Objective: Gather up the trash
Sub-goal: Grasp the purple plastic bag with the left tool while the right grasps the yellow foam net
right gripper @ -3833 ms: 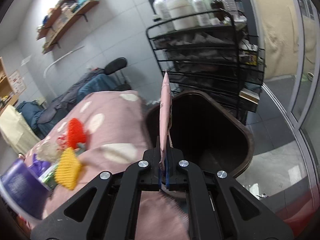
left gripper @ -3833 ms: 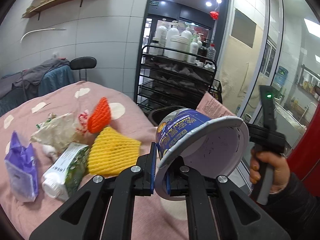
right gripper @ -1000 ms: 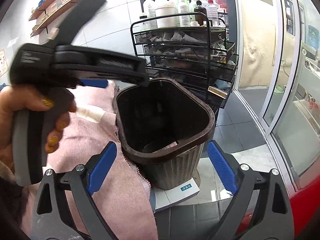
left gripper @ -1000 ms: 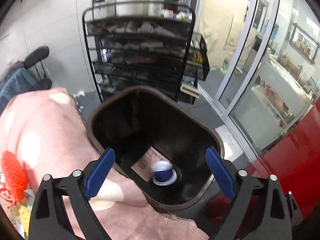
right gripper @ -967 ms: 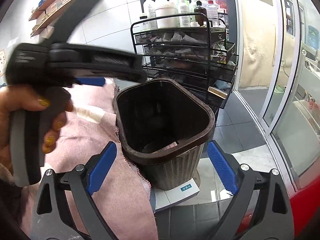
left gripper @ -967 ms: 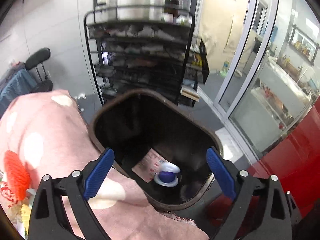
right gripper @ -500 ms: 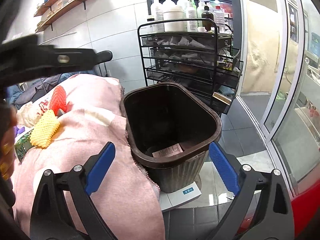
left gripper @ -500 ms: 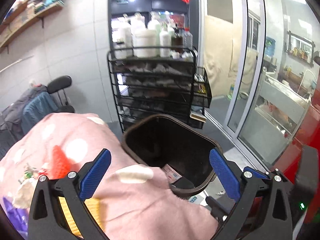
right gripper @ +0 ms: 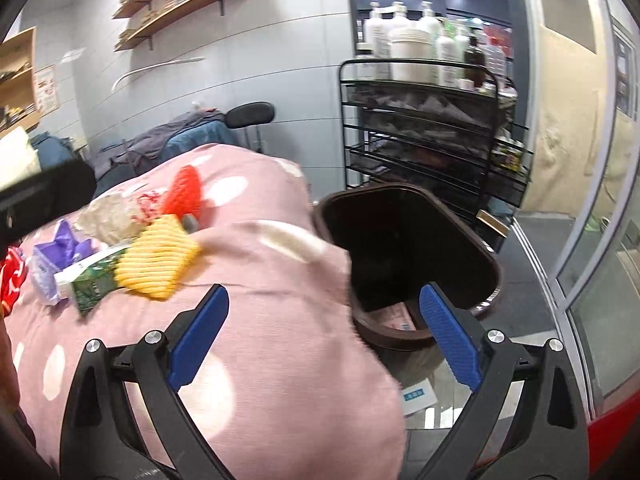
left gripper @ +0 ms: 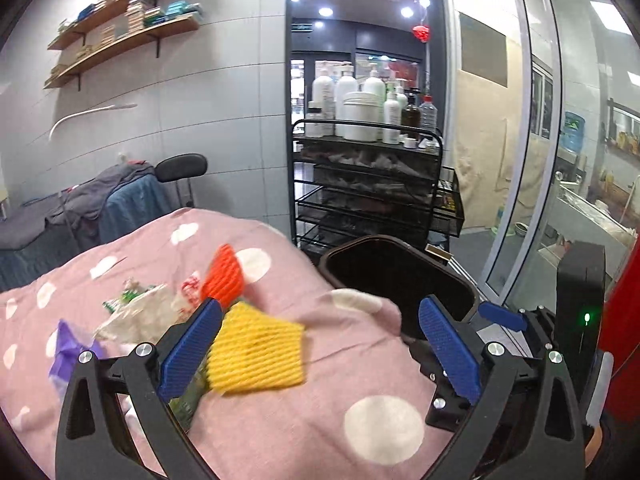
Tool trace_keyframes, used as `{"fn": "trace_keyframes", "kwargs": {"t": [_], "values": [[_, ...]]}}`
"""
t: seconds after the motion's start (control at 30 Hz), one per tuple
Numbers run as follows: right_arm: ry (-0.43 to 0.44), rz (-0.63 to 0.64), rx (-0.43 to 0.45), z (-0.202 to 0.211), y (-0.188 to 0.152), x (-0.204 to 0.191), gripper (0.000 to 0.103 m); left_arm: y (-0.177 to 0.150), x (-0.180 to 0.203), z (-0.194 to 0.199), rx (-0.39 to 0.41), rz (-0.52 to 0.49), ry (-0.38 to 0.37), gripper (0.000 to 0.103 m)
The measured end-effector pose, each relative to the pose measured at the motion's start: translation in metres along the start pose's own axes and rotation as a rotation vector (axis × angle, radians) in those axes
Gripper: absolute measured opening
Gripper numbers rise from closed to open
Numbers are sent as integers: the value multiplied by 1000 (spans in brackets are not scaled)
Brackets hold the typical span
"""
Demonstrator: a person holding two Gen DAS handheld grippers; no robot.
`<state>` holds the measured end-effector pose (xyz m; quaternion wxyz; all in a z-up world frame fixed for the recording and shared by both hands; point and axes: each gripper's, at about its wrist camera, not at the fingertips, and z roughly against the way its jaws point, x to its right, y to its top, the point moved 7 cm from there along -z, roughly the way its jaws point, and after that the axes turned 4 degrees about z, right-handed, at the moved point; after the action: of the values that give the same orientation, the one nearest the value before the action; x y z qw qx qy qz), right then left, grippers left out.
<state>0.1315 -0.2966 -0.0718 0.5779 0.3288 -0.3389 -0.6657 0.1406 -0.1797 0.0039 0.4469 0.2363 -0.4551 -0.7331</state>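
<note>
left tool (left gripper: pixel 318 344): jaws spread wide, empty, raised over the bed | right tool (right gripper: pixel 322 334): jaws spread wide, empty, level

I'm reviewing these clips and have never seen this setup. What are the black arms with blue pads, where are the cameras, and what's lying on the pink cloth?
They are two hand-held grippers, each with a fisheye camera looking along its jaws. Both the left gripper and right gripper are open and hold nothing. On the pink spotted cloth lie a yellow foam net, an orange foam net, a green-and-white carton, a purple packet and a crumpled wrapper. Beside the cloth stands a dark brown trash bin with a pink packet inside.
</note>
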Motion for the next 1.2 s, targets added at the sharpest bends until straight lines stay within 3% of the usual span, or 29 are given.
{"fn": "trace_keyframes", "kwargs": {"t": [0.3, 0.67, 0.97, 1.13, 1.2], "values": [[102, 75, -13, -2, 4, -56, 95, -38, -68, 35, 11, 152, 85, 98], [190, 179, -17, -9, 12, -115, 95, -80, -172, 56, -14, 355, 291, 98], [204, 194, -126, -48, 24, -127, 95, -90, -216, 39, -81, 378, 374, 97], [198, 165, -244, -76, 18, -127, 93, -97, -232, 22, -146, 399, 389, 84], [212, 170, -278, -82, 12, -130, 74, -101, -236, 17, -163, 428, 374, 69]]}}
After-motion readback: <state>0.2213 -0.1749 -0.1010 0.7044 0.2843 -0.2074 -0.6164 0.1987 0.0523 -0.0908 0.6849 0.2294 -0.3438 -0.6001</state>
